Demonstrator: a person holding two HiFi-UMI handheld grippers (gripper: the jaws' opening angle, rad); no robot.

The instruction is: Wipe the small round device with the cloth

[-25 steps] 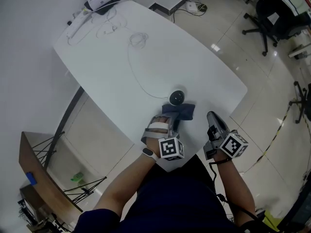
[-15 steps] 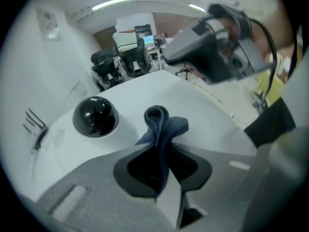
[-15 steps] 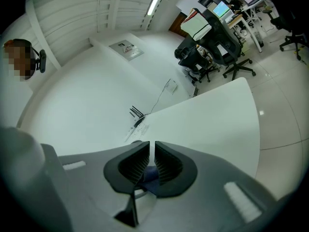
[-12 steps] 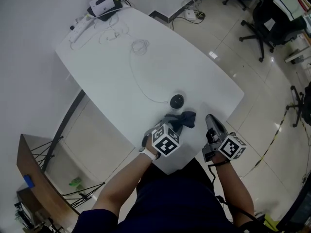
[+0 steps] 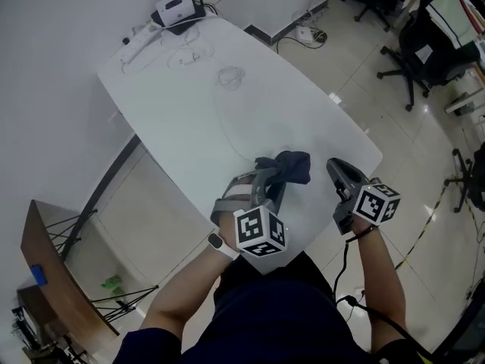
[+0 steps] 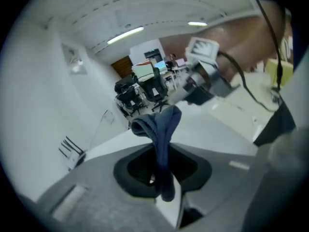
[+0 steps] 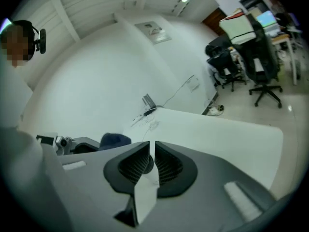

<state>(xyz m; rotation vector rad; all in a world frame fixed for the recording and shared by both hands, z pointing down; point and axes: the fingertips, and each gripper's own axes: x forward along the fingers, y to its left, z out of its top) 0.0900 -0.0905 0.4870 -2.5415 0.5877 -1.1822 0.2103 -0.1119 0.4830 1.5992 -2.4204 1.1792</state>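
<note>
Pinching only a cloth [image 5: 294, 165] fold in your left gripper [image 6: 161, 170], right gripper [image 7: 152, 151] nearly closed, empty, you risk dropping it.

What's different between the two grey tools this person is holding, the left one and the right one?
The left gripper has its jaws clamped on a dark blue cloth; the right gripper holds nothing. The left gripper's jaws are kept apart by the cloth, while the right gripper's almost meet. Both are grey and of the same build.
</note>
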